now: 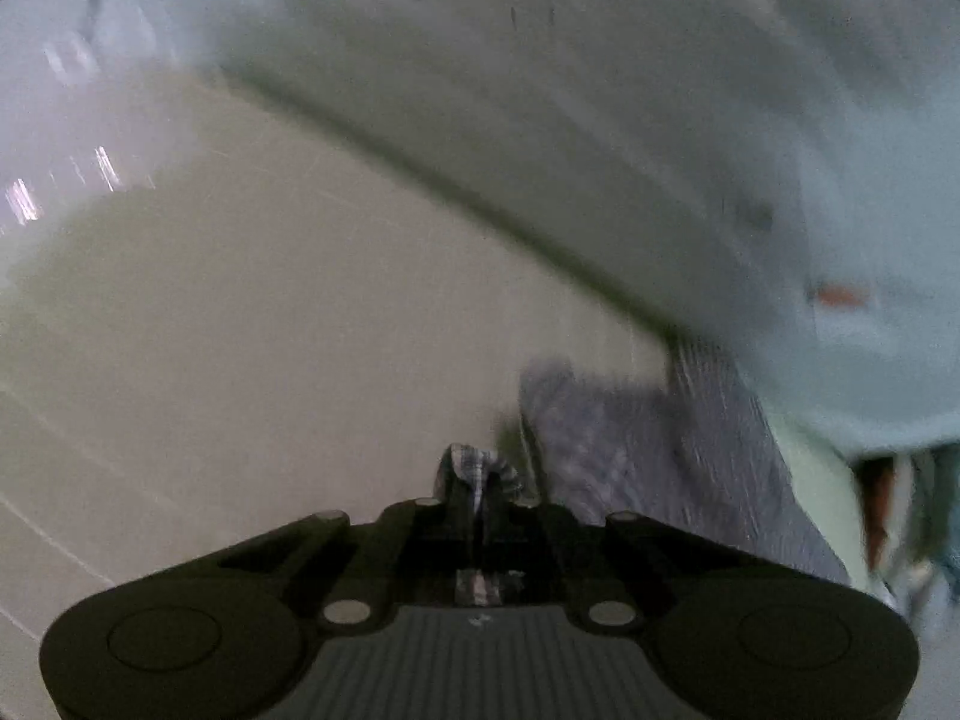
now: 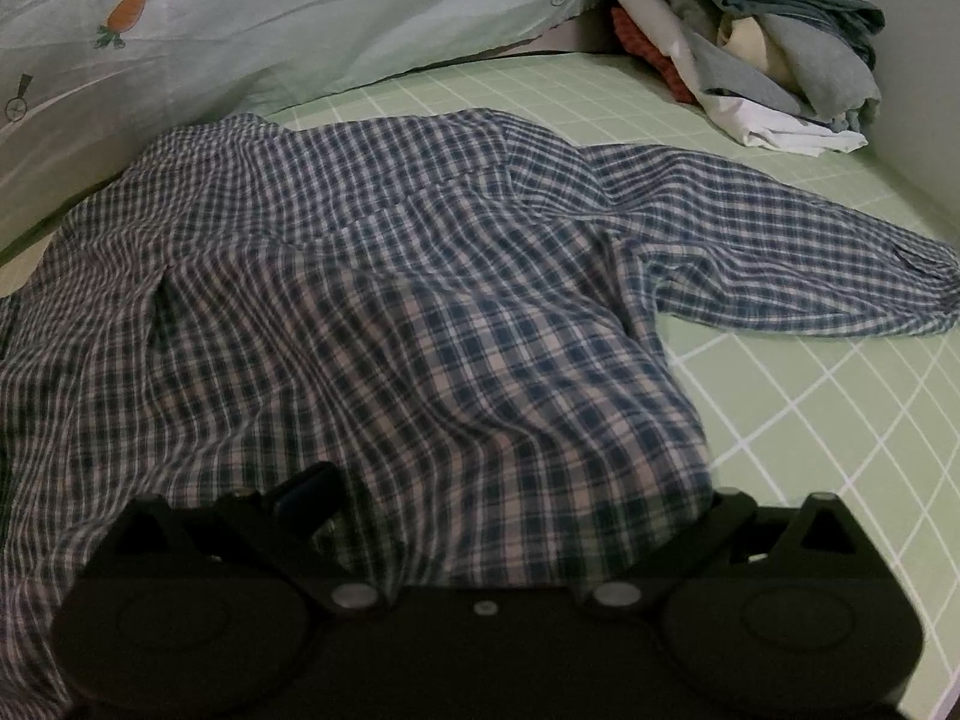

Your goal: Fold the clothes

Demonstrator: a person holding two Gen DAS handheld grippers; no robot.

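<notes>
A blue and white checked shirt [image 2: 420,300] lies spread on the green grid bedsheet [image 2: 810,420], one sleeve [image 2: 780,258] stretched to the right. My right gripper [image 2: 510,510] is open, its fingers wide apart, with the shirt's near edge draped between them. One finger [image 2: 306,489] shows at the left; the other is under the cloth. In the blurred left wrist view my left gripper [image 1: 480,498] is shut on a bunched bit of the checked shirt [image 1: 474,471], and more of the shirt [image 1: 630,450] hangs to the right.
A pale green pillow [image 2: 270,18] with a carrot print lies at the back left. A pile of folded clothes [image 2: 750,42] sits at the back right by the wall. The left wrist view shows a pale wall [image 1: 240,300] and the pillow [image 1: 870,240], blurred.
</notes>
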